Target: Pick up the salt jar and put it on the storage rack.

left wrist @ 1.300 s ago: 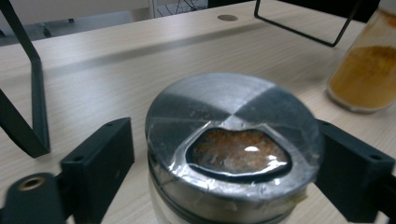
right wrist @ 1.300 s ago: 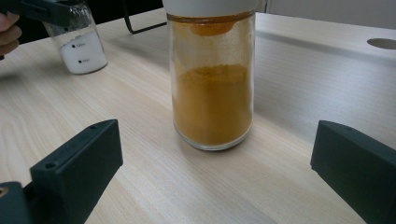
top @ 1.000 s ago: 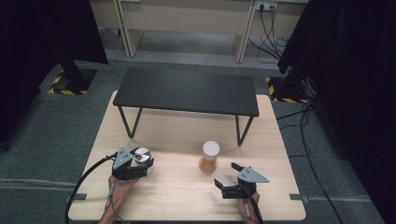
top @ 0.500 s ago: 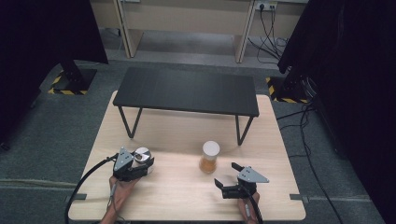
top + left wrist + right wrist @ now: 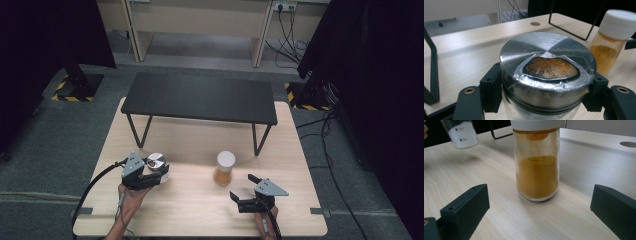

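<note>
High view is showing a person working two claws over a pale wooden table [image 5: 200,210], with a low black bench [image 5: 200,97] standing across its far half. The left claw [image 5: 159,175] is pinching a glass jar with a metal lid [image 5: 156,162] near the table's left side, its pads pressing the jar just below the lid. Its jaws have just been closing, with the jar between them. In the left gripper view, the metal lid [image 5: 547,65] is sitting between the two black pads, a window in its top showing orange-brown contents under clear film. The right gripper view is catching the bottom of that jar [image 5: 461,132] at the upper left, clear of the wood, with white contents inside and a soft shadow on the table beneath it.

The right claw [image 5: 242,190] is resting near the table's front right, its jaws spread and gripping nothing. Just beyond it, a white-capped jar of yellow-orange powder [image 5: 224,169] is standing upright on the table near the middle. In the right gripper view, this powder jar [image 5: 537,170] is standing between the wide-apart jaws but farther off, touching neither.
</note>
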`<act>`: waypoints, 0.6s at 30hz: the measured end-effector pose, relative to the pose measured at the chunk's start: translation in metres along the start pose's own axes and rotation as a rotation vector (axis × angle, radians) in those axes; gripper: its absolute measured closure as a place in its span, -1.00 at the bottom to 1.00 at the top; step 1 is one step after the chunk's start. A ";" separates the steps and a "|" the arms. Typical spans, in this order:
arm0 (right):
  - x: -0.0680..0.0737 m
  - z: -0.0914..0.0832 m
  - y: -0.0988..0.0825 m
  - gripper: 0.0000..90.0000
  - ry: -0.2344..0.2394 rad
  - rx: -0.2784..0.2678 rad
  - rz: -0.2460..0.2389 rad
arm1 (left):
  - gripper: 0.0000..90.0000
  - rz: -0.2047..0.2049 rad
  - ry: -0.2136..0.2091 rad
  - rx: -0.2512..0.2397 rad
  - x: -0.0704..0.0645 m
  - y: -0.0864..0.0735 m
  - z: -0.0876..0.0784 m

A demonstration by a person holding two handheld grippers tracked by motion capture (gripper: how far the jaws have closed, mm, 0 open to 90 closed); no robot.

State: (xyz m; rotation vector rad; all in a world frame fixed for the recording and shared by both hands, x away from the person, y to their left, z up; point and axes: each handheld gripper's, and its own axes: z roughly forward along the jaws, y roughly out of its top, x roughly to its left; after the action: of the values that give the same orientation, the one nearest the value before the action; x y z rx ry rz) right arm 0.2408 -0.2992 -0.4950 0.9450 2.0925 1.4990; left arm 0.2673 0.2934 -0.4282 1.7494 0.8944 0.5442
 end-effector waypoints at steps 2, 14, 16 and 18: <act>0.000 0.000 0.000 -0.96 0.000 0.000 0.000 | -0.30 -0.004 -0.020 0.003 0.002 0.011 0.000; 0.000 0.000 0.000 -0.96 0.002 0.001 -0.003 | -0.30 -0.014 -0.080 -0.023 0.017 0.120 -0.002; 0.000 0.000 0.000 -0.96 0.003 0.001 -0.002 | -0.30 -0.027 -0.079 -0.023 0.021 0.139 0.001; 0.000 0.000 0.000 -0.96 0.004 0.002 -0.002 | -0.30 -0.036 -0.067 -0.022 0.025 0.161 0.006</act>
State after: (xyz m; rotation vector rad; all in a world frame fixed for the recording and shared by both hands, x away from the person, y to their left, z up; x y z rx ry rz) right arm 0.2413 -0.2990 -0.4947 0.9405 2.0976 1.4995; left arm 0.3368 0.2818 -0.2813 1.7183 0.8683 0.4669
